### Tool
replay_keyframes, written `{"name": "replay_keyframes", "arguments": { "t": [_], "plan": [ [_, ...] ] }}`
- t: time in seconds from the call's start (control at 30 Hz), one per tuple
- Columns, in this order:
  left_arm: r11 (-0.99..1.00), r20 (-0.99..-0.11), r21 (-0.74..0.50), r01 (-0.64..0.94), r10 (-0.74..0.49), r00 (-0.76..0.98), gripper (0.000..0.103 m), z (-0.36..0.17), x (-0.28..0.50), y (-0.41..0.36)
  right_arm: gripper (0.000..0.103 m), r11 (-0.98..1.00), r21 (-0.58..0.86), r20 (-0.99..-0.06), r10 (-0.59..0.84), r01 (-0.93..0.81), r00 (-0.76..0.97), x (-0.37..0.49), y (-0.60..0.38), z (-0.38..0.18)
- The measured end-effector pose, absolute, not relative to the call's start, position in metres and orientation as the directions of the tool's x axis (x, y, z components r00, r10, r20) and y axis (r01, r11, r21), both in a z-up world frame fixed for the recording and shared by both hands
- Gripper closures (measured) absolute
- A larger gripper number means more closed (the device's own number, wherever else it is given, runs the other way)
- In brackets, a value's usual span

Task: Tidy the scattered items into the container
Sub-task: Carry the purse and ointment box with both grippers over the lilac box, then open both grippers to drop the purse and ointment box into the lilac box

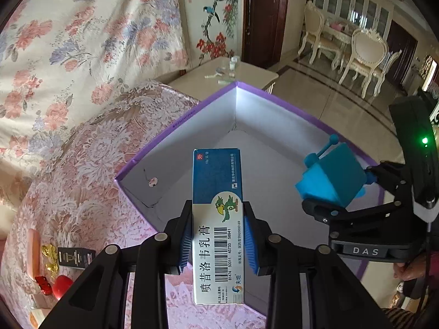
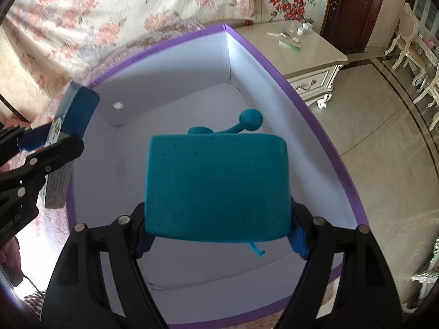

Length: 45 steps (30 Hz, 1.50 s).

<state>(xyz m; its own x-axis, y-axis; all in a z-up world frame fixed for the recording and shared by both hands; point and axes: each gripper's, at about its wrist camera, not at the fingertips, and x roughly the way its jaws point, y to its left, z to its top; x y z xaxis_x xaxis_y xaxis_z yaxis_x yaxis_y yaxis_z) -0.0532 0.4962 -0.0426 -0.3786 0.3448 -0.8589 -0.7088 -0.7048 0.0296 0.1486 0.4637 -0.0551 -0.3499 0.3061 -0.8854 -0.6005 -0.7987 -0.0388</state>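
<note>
The carton (image 1: 217, 219), a long blue-and-white medicine pack with a green bird and a barcode, sits at the lower centre of the left wrist view. The left claw (image 1: 217, 235) is closed narrowly on it, one blue pad (image 1: 184, 242) pressed to each long side. Its far end reaches over the near rim of the box (image 1: 153, 148), the purple-edged, white-lined container that fills mid-frame.

At the right of that view the right claw (image 1: 336, 205) carries the purse (image 1: 333, 175), a teal pouch with a ball clasp, over the box's right side.

In the right wrist view the purse (image 2: 216, 186) fills the centre, clamped between the right claw (image 2: 219, 237), whose jaws stand fairly wide to span its width. It hangs above the box floor (image 2: 192, 263); whether it touches cannot be told. At the left edge the left claw (image 2: 52, 139) shows with the carton (image 2: 79, 109) over the box's left rim.

The box rests on a floral bedspread (image 1: 82, 170). At lower left of the left view lie a black carton (image 1: 76, 257) and a red ball (image 1: 62, 286). A table (image 2: 310, 52) with small bottles stands beyond.
</note>
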Motion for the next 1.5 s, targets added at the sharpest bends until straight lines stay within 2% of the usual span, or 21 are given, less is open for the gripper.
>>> {"name": "replay_keyframes", "arguments": {
  "t": [0.4, 0.97, 1.0, 1.03, 1.13, 1.27, 1.5],
  "plan": [
    [-0.712, -0.876, 0.092, -0.696, 0.274, -0.396, 0.069, -0.053, -0.078, 0.510, 0.024, -0.881, -0.139, -0.918, 0.285, -0.453, -0.274, 0.049, 0.444, -0.068],
    [-0.739, -0.886, 0.151, -0.657, 0.193, -0.421, 0.068, -0.065, -0.097, 0.515, 0.024, -0.893, -0.155, -0.920, 0.286, -0.422, -0.267, -0.013, 0.431, -0.092],
    [-0.742, -0.891, 0.151, -0.654, 0.184, -0.414, 0.063, -0.067, -0.099, 0.515, 0.024, -0.893, -0.157, -0.920, 0.288, -0.421, -0.267, -0.016, 0.431, -0.093],
    [-0.746, -0.898, 0.142, -0.651, 0.179, -0.401, 0.049, -0.069, -0.102, 0.515, 0.024, -0.893, -0.160, -0.919, 0.290, -0.420, -0.266, -0.018, 0.430, -0.093],
    [-0.764, -0.908, 0.131, -0.632, 0.163, -0.385, 0.020, -0.072, -0.110, 0.511, 0.024, -0.896, -0.159, -0.919, 0.288, -0.415, -0.269, -0.023, 0.432, -0.094],
    [-0.762, -0.906, 0.144, -0.632, 0.156, -0.395, 0.016, -0.072, -0.111, 0.511, 0.023, -0.898, -0.124, -0.933, 0.251, -0.423, -0.258, -0.025, 0.438, -0.097],
    [-0.730, -0.886, 0.202, -0.653, 0.148, -0.440, 0.015, -0.068, -0.101, 0.517, 0.023, -0.897, -0.139, -0.929, 0.264, -0.419, -0.258, -0.018, 0.436, -0.097]
  ]
}}
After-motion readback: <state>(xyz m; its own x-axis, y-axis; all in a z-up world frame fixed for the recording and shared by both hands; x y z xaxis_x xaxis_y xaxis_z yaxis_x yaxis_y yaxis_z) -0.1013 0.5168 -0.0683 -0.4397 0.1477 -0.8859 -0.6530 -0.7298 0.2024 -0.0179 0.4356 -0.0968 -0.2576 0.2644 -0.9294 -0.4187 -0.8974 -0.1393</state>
